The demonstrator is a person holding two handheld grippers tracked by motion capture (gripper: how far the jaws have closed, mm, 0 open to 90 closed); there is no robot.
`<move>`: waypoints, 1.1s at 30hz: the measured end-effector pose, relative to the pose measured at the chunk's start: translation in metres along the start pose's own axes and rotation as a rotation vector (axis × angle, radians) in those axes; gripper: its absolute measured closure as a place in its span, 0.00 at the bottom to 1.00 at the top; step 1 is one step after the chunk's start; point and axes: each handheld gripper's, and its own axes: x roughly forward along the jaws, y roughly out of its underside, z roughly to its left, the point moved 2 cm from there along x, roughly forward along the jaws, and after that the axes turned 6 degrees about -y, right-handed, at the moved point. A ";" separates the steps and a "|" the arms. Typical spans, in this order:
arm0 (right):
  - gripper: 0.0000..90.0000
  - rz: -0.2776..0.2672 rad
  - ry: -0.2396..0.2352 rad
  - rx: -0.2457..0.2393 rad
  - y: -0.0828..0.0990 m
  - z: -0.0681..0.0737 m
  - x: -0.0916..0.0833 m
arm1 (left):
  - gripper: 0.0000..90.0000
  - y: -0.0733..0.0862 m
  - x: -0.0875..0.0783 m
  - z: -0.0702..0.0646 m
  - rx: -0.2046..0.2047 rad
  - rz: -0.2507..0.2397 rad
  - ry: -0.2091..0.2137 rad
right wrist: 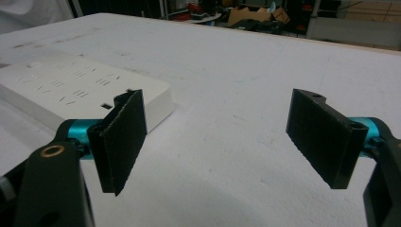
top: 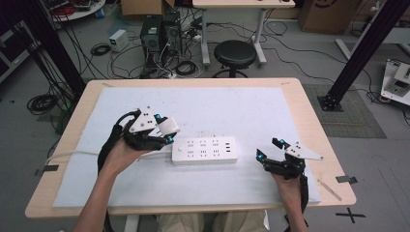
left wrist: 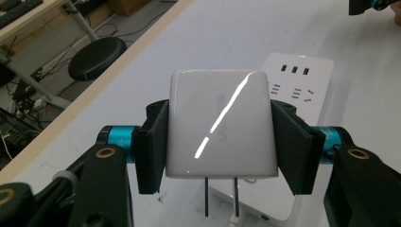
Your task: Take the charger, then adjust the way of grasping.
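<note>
1. The left gripper [top: 164, 131] is clamping a white plug-in charger [left wrist: 221, 124]; both black pads [left wrist: 152, 144] are pressing flat on its two opposite side faces, jaws closed only as far as the charger's width allows.
2. The charger is hanging above the table [top: 290, 96], just beside the left end of the white power strip [top: 205, 150], its two metal prongs [left wrist: 221, 195] pointing down and clear of the strip's sockets.
3. The right gripper [right wrist: 227, 142] is resting near the strip's right end, jaws standing wide apart and holding nothing.
4. Handling, as judged: the charger appears to be a rigid, light plastic block with a glossy shell, so it is likely slippery under the pads. The flat side faces are offering the best purchase; the thin prongs are the part most likely to bend and are best left untouched.
5. The strip is lying flat on the white mat [top: 121, 193] and may be sliding when pushed on.
</note>
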 end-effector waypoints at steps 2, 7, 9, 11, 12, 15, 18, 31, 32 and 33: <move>0.24 -0.002 0.000 -0.008 0.000 0.000 0.000 | 0.47 0.000 0.000 0.000 0.000 0.000 0.000; 0.24 -0.005 0.002 0.007 0.000 0.000 0.000 | 0.47 -0.002 -0.001 -0.015 0.032 -0.014 -0.020; 0.24 -0.015 -0.003 0.010 0.000 -0.001 -0.001 | 0.47 -0.003 -0.003 -0.021 0.041 -0.018 -0.032; 0.24 -0.010 -0.007 0.017 0.000 -0.001 -0.001 | 0.47 -0.005 -0.004 -0.026 0.047 -0.032 -0.042; 0.24 -0.010 -0.007 0.017 0.000 -0.001 -0.001 | 0.47 -0.005 -0.004 -0.026 0.047 -0.032 -0.042; 0.24 -0.039 -0.035 0.054 -0.002 -0.004 -0.001 | 0.47 -0.007 -0.004 -0.039 0.070 -0.043 -0.064; 0.24 -0.060 -0.047 0.048 -0.004 -0.001 -0.002 | 0.47 -0.007 -0.003 -0.043 0.078 -0.047 -0.070; 0.24 -0.102 -0.169 0.076 -0.043 0.012 -0.004 | 0.47 -0.013 0.012 -0.063 0.141 -0.087 -0.134; 0.24 -0.075 -0.211 0.084 -0.052 0.015 -0.002 | 0.47 -0.013 0.012 -0.063 0.141 -0.087 -0.134; 0.24 -0.075 -0.211 0.084 -0.052 0.015 -0.002 | 0.47 -0.014 0.015 -0.067 0.153 -0.094 -0.141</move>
